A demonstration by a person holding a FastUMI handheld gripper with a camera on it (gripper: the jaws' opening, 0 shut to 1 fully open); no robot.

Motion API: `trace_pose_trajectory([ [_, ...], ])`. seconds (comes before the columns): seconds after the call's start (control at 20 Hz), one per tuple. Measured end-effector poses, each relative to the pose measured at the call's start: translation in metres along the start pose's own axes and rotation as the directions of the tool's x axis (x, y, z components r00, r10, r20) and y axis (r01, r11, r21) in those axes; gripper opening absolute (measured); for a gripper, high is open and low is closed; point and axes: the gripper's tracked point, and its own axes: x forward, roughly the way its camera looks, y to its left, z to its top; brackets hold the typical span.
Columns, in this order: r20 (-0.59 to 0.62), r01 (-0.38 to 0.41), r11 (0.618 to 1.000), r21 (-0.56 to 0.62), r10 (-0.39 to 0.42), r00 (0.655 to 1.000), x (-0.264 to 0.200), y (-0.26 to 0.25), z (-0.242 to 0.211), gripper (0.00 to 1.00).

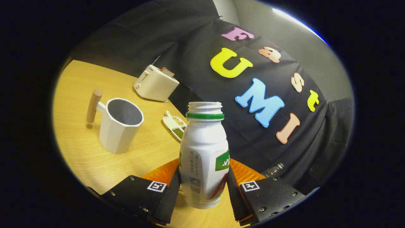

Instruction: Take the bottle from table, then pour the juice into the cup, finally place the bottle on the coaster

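Uncapped white bottle (204,152) clamped between both fingers of the claw (204,186).

The bottle is held upright above the wooden table (79,152). Ahead, to the claw's left, a white cup (118,126) is seen; beyond it, a toaster (155,84).

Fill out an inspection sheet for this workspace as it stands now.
Surface: light wooden table, tilted in the view.
Job's things: white plastic bottle with green neck ring, uncapped, between the fingers; white faceted cup with wooden handle, interior looks empty.
Clutter: cream toaster; white divided dish of seeds, both beyond the cup.
Grippers: gripper, both fingers pressed on the bottle's sides.
Cables: nothing seen.
Surroundings: black cloth wall; grey wall behind it.
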Motion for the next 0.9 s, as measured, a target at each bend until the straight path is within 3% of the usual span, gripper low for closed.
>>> trace_pose_trajectory([
  [0.4, 0.005, -0.03, 0.99, -0.14, 0.031, 1.0, 0.009, 0.02, 0.02, 0.71],
  [0.9, -0.01, -0.032, 0.938, -0.346, 0.03, 0.999, 0.014, 0.03, 0.026, 0.71],
])
